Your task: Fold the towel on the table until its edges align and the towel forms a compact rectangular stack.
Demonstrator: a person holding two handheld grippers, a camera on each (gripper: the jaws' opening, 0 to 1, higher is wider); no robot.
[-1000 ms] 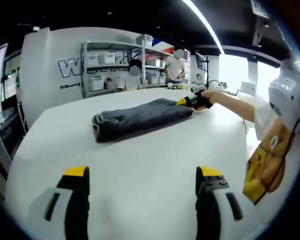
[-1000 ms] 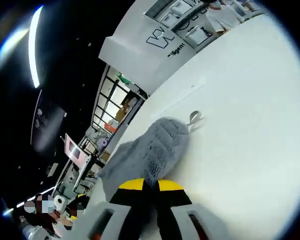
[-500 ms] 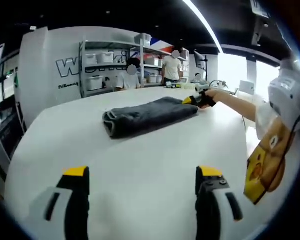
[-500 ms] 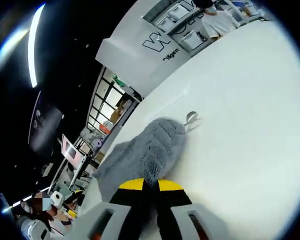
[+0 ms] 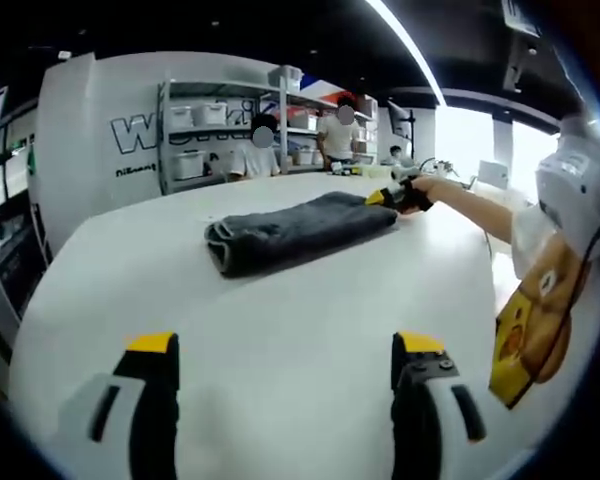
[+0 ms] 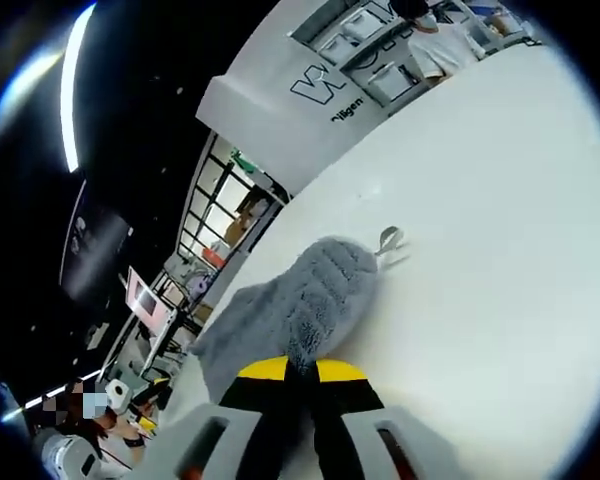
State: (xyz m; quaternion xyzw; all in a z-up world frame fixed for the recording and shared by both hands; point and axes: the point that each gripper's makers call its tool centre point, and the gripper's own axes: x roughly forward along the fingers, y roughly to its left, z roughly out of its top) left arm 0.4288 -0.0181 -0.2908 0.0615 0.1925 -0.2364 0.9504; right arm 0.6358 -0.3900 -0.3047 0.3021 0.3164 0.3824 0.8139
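we see a white table (image 5: 310, 330); on it lies the folded grey towel (image 5: 295, 230), its near end pinched by our clenched right gripper (image 6: 300, 372); our left gripper (image 5: 280, 350) hovers spread, well apart from it

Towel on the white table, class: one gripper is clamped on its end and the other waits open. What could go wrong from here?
1. The right gripper is shut on one end of the towel; a pull might drag the whole fold instead of tidying it.
2. The left gripper is open and well short of the towel, so nothing pins the other end.
3. The small tag could end up sticking out.
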